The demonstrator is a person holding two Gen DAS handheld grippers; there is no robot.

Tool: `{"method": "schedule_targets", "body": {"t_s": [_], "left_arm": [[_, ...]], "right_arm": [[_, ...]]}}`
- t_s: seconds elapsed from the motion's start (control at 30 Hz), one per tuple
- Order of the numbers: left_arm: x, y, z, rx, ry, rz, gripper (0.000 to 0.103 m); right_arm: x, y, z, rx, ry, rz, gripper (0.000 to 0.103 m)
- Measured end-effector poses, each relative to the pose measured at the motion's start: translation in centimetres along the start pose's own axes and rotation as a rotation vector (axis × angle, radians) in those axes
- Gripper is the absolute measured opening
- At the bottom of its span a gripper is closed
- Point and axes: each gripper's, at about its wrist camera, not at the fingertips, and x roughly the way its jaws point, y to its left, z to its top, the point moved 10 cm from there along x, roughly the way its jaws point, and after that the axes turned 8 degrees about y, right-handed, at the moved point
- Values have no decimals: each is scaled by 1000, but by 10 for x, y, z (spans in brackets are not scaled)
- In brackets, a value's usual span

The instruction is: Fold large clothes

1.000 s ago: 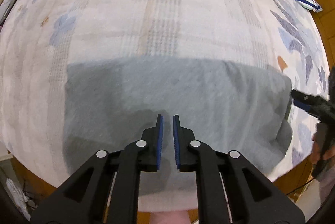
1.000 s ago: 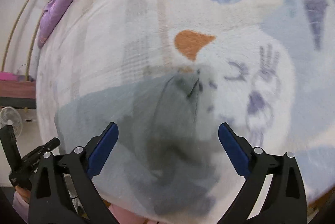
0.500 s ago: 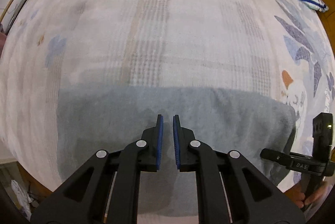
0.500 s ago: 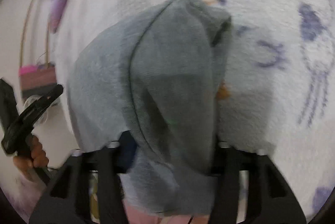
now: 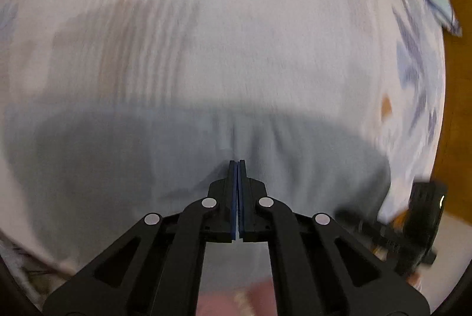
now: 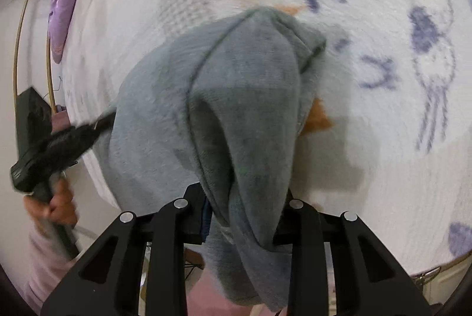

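Both grippers pinched on the grey garment (image 6: pixel 236 97): left gripper (image 5: pixel 237 165) jaws fully together, right gripper (image 6: pixel 244 215) bunching thick cloth. Risk: uneven lift drags the fabric crooked over the blanket (image 6: pixel 383 139), or the right's bulky bite slips.

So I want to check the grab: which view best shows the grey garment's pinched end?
The right wrist view: the grey garment bunches between the right gripper. The left wrist view shows it blurred, flat, beyond the shut left gripper.

Both hand-held grippers, left (image 5: pixel 237 164) and right (image 6: pixel 244 215), have clamped the grey garment (image 6: pixel 236 97).
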Motion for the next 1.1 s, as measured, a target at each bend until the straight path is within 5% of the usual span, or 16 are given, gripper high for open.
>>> {"method": "schedule_targets", "body": {"t_s": [0.07, 0.2, 0.33, 0.4, 0.5, 0.63, 0.77, 0.83, 0.93, 1.1], "left_arm": [[23, 6, -7, 62, 41, 120, 0], [38, 10, 1, 26, 84, 103, 0], [45, 6, -53, 78, 146, 159, 0], [63, 9, -45, 79, 91, 154, 3], [50, 20, -48, -57, 75, 15, 2], [58, 20, -89, 47, 4, 156, 2], [55, 22, -80, 27, -130, 135, 3], [48, 20, -83, 70, -189, 165, 2], [46, 20, -78, 41, -223, 184, 2], [50, 23, -77, -8, -250, 154, 2]], "right_arm": [[4, 7, 1, -33, -4, -14, 30], [17, -3, 12, 53, 27, -15, 30], [10, 10, 10, -4, 4, -28, 30], [17, 3, 12, -14, 9, -38, 30], [24, -10, 18, 85, 34, 11, 28], [14, 8, 16, -69, 8, -73, 28], [25, -4, 20, 46, 17, -52, 26], [3, 8, 17, -33, -34, -114, 23], [-23, 55, 3, -111, -84, -55, 21], [-31, 110, -16, -231, -33, -27, 21]]}}
